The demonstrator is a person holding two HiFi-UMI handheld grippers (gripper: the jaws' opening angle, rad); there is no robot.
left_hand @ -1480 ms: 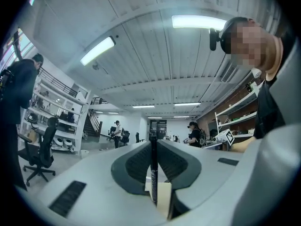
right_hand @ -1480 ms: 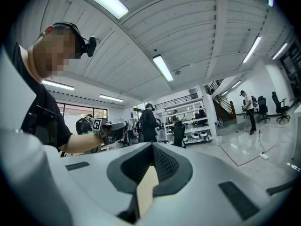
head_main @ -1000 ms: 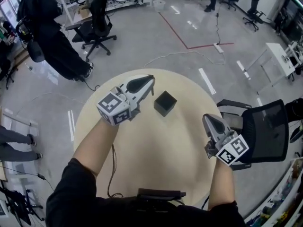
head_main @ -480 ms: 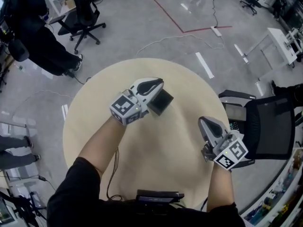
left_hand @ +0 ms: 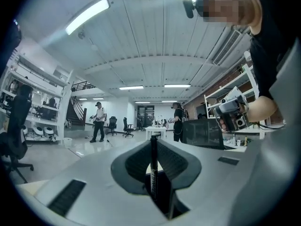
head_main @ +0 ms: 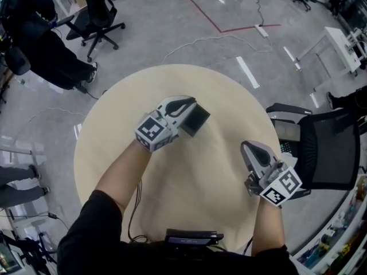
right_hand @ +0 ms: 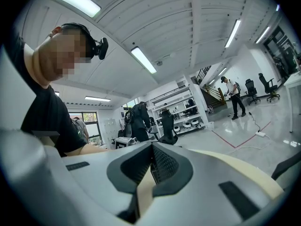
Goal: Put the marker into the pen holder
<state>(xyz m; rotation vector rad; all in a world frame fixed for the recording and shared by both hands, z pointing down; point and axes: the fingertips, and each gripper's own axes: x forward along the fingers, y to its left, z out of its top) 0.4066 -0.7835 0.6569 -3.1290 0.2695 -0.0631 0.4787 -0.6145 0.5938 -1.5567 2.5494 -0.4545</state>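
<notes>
**Head view:** the left gripper (head_main: 187, 104) lies level above the round table (head_main: 114, 136), tips over the black pen holder (head_main: 200, 120). The right gripper (head_main: 248, 149) is well apart, near the table's edge.

**Left gripper view:** the jaws clamp a black marker (left_hand: 153, 166) upright, with its lower end at the holder's dark opening.

**Right gripper view:** the jaws meet, with nothing between them.
</notes>
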